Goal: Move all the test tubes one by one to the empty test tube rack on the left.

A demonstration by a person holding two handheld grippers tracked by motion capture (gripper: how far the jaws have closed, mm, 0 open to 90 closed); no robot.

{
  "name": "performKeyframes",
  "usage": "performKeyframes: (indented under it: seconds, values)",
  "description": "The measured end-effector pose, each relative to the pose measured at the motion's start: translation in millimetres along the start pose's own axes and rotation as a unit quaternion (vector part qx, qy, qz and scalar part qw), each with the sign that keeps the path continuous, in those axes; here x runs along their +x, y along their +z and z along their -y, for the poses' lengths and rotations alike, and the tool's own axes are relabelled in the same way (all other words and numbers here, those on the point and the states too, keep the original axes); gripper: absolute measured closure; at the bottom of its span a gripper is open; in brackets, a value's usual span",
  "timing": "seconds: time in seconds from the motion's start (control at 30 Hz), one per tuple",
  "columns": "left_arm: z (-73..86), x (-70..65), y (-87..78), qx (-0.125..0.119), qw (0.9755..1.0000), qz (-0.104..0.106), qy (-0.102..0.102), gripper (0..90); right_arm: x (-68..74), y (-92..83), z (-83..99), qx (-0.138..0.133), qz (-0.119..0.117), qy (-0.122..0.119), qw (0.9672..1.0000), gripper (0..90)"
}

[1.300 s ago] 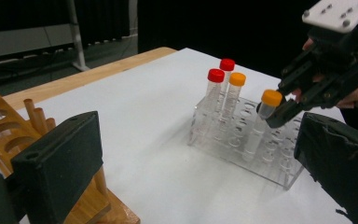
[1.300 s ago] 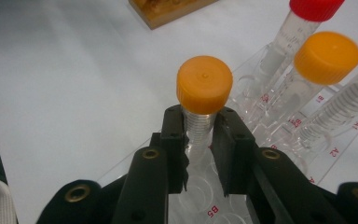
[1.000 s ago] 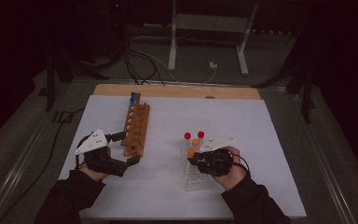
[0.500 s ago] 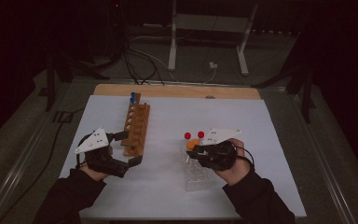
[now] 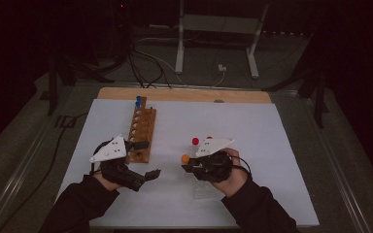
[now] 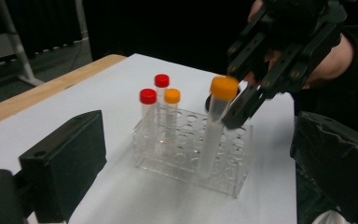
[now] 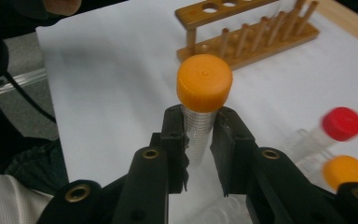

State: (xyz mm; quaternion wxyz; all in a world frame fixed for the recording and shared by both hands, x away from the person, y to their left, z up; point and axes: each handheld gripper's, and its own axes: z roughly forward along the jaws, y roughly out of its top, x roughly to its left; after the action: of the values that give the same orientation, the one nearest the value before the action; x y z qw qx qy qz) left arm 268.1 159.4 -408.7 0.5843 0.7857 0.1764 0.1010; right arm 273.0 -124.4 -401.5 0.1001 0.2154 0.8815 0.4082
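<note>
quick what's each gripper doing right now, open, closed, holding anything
Left gripper: open, holding nothing.
Right gripper: closed on the orange-capped tube, just below its cap.

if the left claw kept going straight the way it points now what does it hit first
Most likely the clear plastic tube rack straight ahead, or the orange-capped tube that the right claw grips just under its cap. The left claw stands open; depth is hard to judge, so which comes first is uncertain.
</note>
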Motion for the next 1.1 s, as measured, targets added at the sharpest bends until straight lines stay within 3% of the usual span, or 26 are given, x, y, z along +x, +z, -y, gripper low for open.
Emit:
performKeyframes:
  seconds: [0.23,0.37,0.87,1.1]
  values:
    - [1.1,-5.4,13.1,0.009,0.9997,0.025,0.001,9.4,5.9,13.8,1.6,0.012,-0.014,-0.005,0.9998,75.4]
    - [1.2,-5.9,19.6,0.011,0.9994,0.032,0.002,16.8,7.4,16.7,1.5,0.015,-0.018,-0.008,0.9997,75.3]
    - [5.3,-6.0,43.7,0.029,0.9989,0.036,0.009,52.4,10.0,19.1,0.5,0.015,-0.024,-0.01,0.9995,75.4]
    - [6.3,-5.6,46.4,0.026,0.9987,0.043,0.01,60.7,10.2,19.3,0.1,0.014,-0.024,-0.009,0.9996,75.4]
